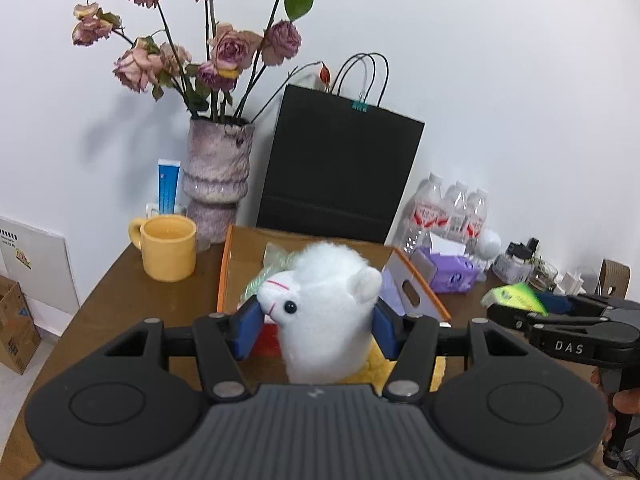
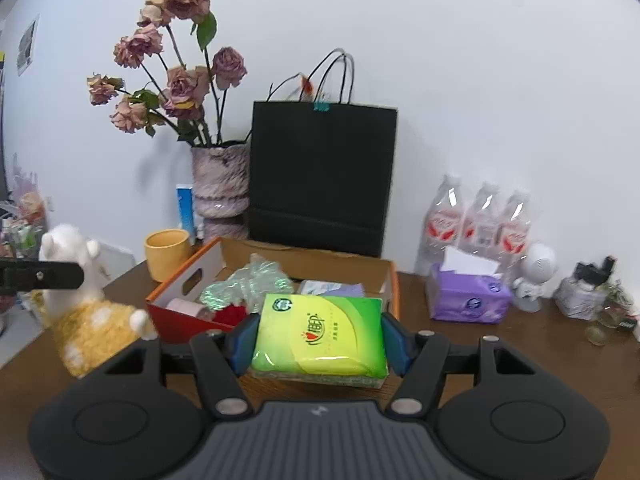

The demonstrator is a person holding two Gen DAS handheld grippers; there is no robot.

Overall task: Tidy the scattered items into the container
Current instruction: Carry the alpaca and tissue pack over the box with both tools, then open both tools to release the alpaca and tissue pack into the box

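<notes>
A white plush alpaca toy with a yellow knitted body [image 1: 320, 312] is clamped at the head between the blue pads of the left gripper [image 1: 316, 330], just in front of the open cardboard box with orange edges [image 1: 424, 292]. A green and yellow soft tissue pack [image 2: 320, 334] is gripped by its sides in the right gripper [image 2: 320, 340], also held in front of that box, over the brown wooden table [image 2: 520, 360]. A yellow ceramic mug [image 1: 168, 248] is seen left of the box, a black paper bag [image 1: 340, 164] behind it.
</notes>
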